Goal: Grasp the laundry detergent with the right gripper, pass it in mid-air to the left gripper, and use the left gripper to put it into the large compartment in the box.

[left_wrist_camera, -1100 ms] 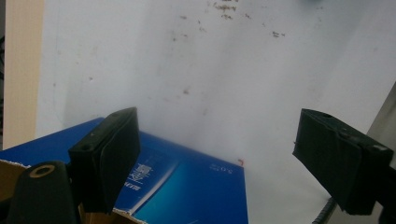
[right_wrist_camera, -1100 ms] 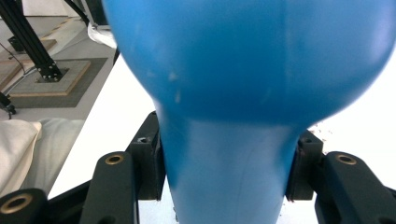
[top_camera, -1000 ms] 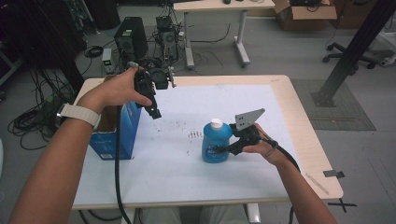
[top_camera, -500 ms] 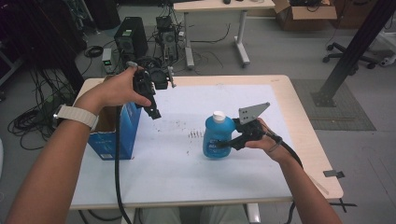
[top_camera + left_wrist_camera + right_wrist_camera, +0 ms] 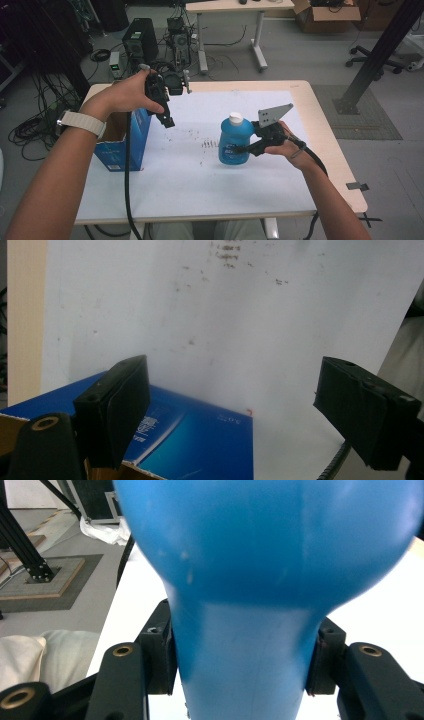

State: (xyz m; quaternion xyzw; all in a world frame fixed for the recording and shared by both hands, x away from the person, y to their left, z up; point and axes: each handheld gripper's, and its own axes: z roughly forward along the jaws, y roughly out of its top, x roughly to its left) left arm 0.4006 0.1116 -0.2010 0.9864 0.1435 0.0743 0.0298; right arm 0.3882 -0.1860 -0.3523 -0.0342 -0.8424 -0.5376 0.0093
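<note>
A blue bottle (image 5: 234,142) with a white cap stands upright near the middle of the white sheet. My right gripper (image 5: 246,148) is shut on the bottle's side from the right. In the right gripper view the blue bottle (image 5: 250,580) sits pinched at its narrow part between the two jaws of my right gripper (image 5: 245,655). My left gripper (image 5: 167,120) hangs in the air, tilted downward, just right of an open blue cardboard box (image 5: 125,145). In the left gripper view my left gripper (image 5: 232,385) is open wide, with the blue box (image 5: 200,440) below it and nothing between its jaws.
The wooden table (image 5: 325,140) is covered by a white sheet (image 5: 200,185) with small dark marks (image 5: 210,145). The blue box stands at the table's left edge. Computer gear and cables (image 5: 160,45) lie on the floor beyond the far edge.
My right gripper and the bottle have shifted slightly right and upward in the high view. The left gripper has barely moved and stays open.
</note>
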